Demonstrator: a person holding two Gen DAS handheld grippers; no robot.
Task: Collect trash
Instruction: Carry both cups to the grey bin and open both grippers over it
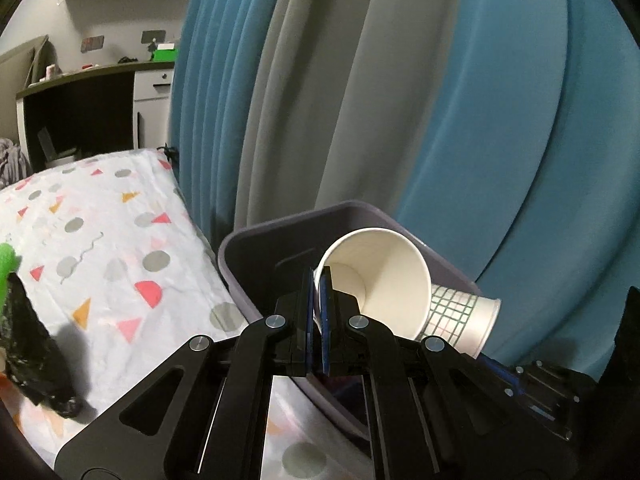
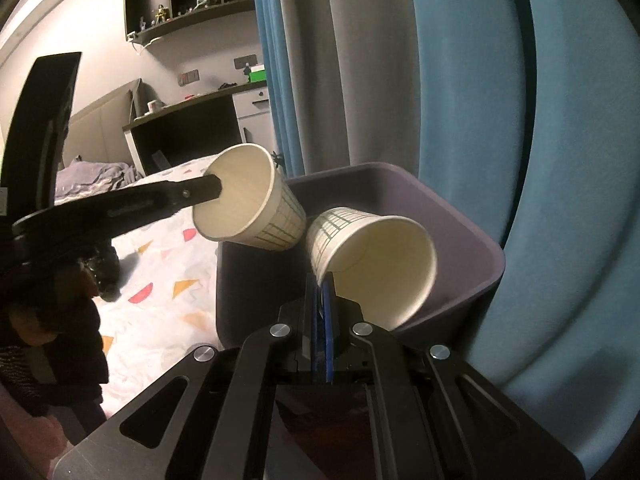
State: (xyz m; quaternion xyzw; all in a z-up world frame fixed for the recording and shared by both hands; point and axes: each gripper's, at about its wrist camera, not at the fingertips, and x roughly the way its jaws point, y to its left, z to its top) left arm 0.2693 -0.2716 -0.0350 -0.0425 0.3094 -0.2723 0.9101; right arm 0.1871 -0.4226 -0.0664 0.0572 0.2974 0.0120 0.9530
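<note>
My left gripper (image 1: 319,280) is shut on the rim of a white paper cup (image 1: 380,280) with a green grid print. It holds the cup tilted over the purple bin (image 1: 240,240). In the right wrist view that cup (image 2: 248,200) and the left gripper (image 2: 216,190) hang at the bin's near left rim. My right gripper (image 2: 322,286) is shut on the rim of a second grid-print paper cup (image 2: 380,256), held above the purple bin (image 2: 460,240). That second cup (image 1: 464,316) shows behind the first in the left wrist view.
The bin stands beside a bed with a patterned sheet (image 1: 100,240). Blue and grey curtains (image 1: 400,100) hang behind it. A black bag (image 1: 32,352) lies on the bed at left. A desk and shelves (image 2: 192,120) stand at the far wall.
</note>
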